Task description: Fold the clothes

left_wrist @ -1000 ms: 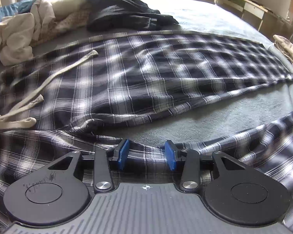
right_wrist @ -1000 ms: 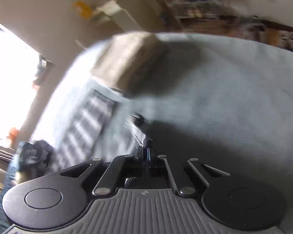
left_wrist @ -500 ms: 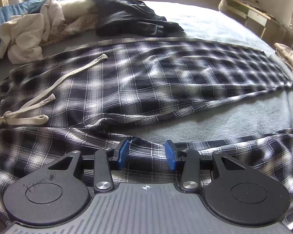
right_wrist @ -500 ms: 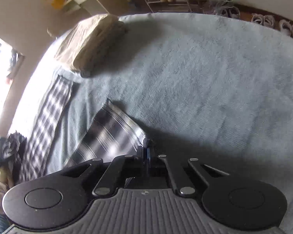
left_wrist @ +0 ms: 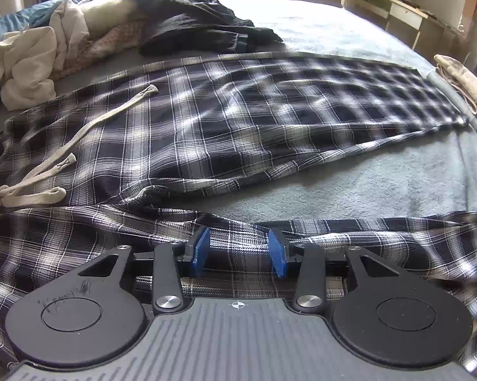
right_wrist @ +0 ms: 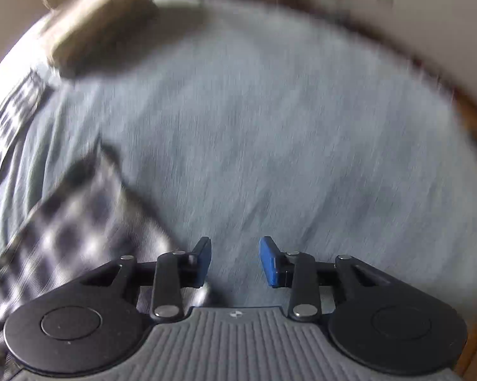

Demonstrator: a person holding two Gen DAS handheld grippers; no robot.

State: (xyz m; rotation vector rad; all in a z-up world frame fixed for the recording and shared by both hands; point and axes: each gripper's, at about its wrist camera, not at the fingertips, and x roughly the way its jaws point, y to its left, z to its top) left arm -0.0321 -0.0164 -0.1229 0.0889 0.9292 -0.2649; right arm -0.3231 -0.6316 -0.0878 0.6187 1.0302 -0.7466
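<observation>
Dark plaid pyjama trousers [left_wrist: 238, 120] with a pale drawstring [left_wrist: 89, 130] lie spread on the grey blanket [left_wrist: 381, 184]. Their far leg runs flat to the right. The near leg [left_wrist: 79, 244] crosses under my left gripper [left_wrist: 238, 250], whose blue pads stand apart with a ridge of plaid cloth between them, not pinched. In the blurred right wrist view, my right gripper [right_wrist: 235, 260] has its jaws opening over bare blanket [right_wrist: 286, 127], with nothing between them. The near leg's end [right_wrist: 79, 222] lies just left of its left finger.
A heap of loose clothes [left_wrist: 79, 31] and a dark garment [left_wrist: 200, 28] lie at the back left of the bed. A folded beige cloth [left_wrist: 464, 85] [right_wrist: 95, 28] sits near the bed's far right edge. A low desk [left_wrist: 397, 9] stands beyond it.
The right gripper, shut on the end of the near trouser leg, has opened and let it go onto the blanket, tipping further down. The left gripper has stayed put with its jaws unchanged.
</observation>
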